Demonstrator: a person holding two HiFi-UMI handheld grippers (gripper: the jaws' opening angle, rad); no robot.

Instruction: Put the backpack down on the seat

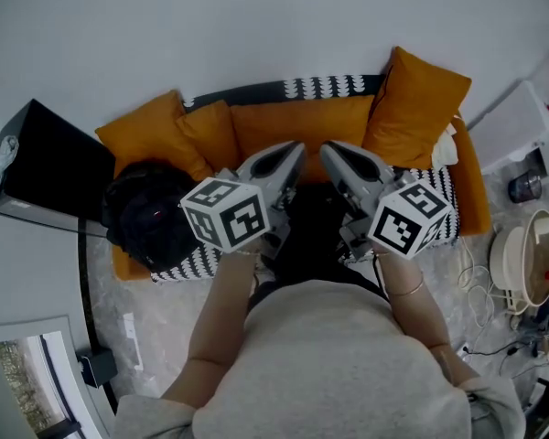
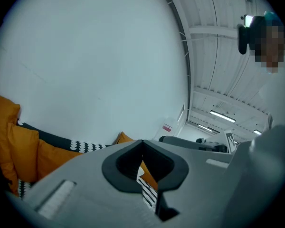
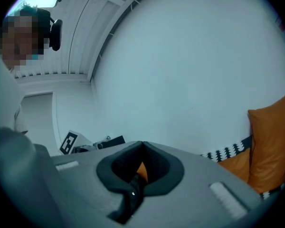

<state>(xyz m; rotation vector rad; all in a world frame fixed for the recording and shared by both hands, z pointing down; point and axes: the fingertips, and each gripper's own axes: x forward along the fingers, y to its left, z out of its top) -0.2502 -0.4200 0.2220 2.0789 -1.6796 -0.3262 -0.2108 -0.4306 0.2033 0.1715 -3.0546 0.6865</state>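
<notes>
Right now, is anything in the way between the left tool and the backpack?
Nothing visible is. The backpack sits on the left end of the sofa seat, beside an orange cushion. The shut, empty left tool hangs just right of it.

soft even indoor light; ceiling strip lamps (image 2: 222, 116) glare; fisheye warp, dark vignette at edges; close foreground blurred

black box (image 1: 50, 158) far left; white round appliance (image 1: 522, 263) far right, loose cables (image 1: 476, 277) just beside it.
</notes>
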